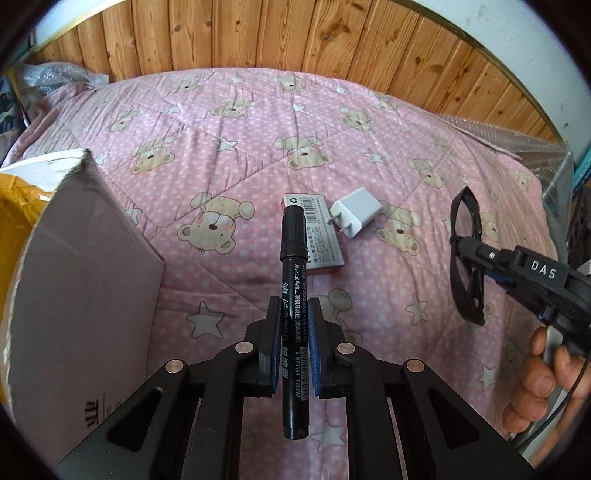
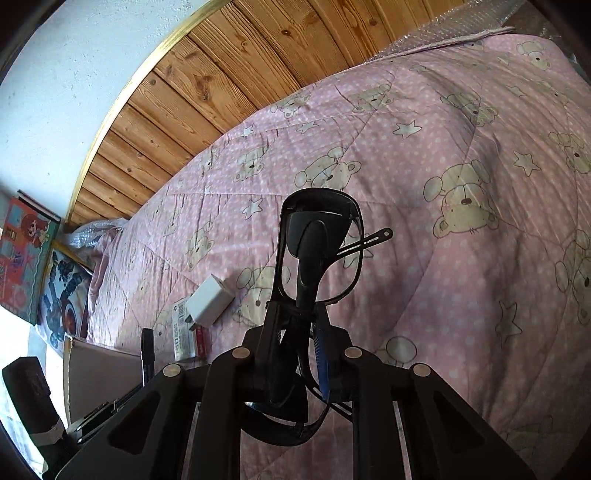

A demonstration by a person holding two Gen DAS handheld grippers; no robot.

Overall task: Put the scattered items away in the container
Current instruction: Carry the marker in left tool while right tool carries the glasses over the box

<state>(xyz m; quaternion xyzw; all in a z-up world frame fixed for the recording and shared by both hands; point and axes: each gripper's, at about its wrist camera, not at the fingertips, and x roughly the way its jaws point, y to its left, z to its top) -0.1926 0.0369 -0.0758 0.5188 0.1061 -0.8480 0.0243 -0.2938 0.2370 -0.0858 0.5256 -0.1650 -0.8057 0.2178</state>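
Note:
My left gripper (image 1: pixel 294 306) is shut on a black marker pen (image 1: pixel 293 280), held above the pink bear-print quilt (image 1: pixel 221 155). My right gripper (image 2: pixel 295 314) is shut on a pair of black-framed glasses (image 2: pixel 317 251), also held above the quilt; it shows at the right of the left wrist view (image 1: pixel 469 254). A white plug charger (image 1: pixel 356 216) and a small flat packet with a barcode label (image 1: pixel 321 229) lie side by side on the quilt ahead of the left gripper. An open cardboard box (image 1: pixel 85 266) stands at the left.
A wooden headboard (image 1: pixel 258 33) runs behind the bed. Bubble wrap (image 1: pixel 517 140) lies along the bed's right edge. Picture books (image 2: pixel 26 258) lean at the far left of the right wrist view. A yellow bag (image 1: pixel 14 206) sits inside the box.

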